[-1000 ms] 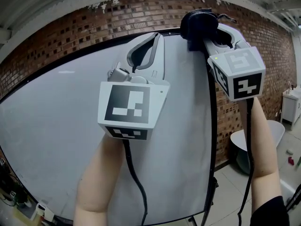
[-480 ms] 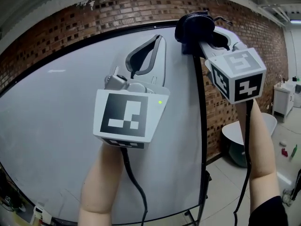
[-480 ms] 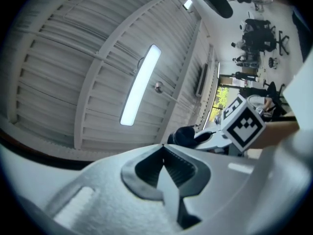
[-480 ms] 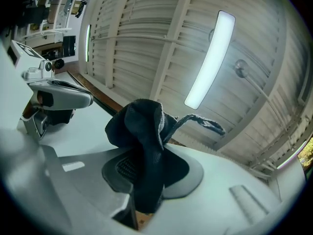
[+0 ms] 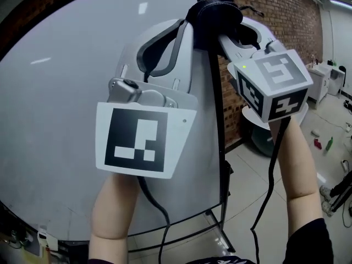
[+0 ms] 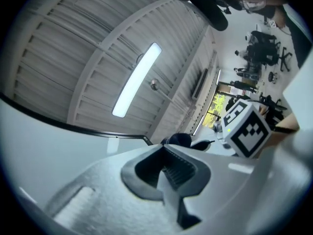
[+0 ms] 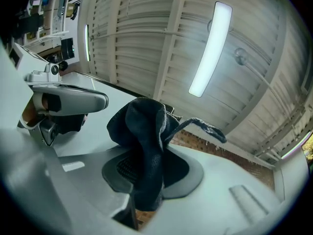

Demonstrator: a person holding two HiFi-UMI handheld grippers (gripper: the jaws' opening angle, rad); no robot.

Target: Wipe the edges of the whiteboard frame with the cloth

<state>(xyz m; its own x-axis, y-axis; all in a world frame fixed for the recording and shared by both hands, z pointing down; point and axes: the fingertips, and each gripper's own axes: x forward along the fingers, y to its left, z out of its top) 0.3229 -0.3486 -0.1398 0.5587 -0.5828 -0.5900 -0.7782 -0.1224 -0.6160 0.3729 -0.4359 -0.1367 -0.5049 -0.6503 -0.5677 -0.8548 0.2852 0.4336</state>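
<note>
Head view: the whiteboard frame (image 5: 218, 109), a black strip, runs down the right side of the white board (image 5: 55, 92).
Cloth (image 5: 213, 14): dark and bunched, lying across the frame's right upright, high up; whether it touches the frame cannot be told.
Right hand-held gripper (image 5: 224, 31): jaws clamped on the cloth, which bulges out beyond them, just right of the frame.
Left hand-held gripper (image 5: 176, 43): jaws together with nothing between them, in front of the board, just left of the frame's upright.
Brick wall (image 5: 250, 4): right of the frame.
</note>
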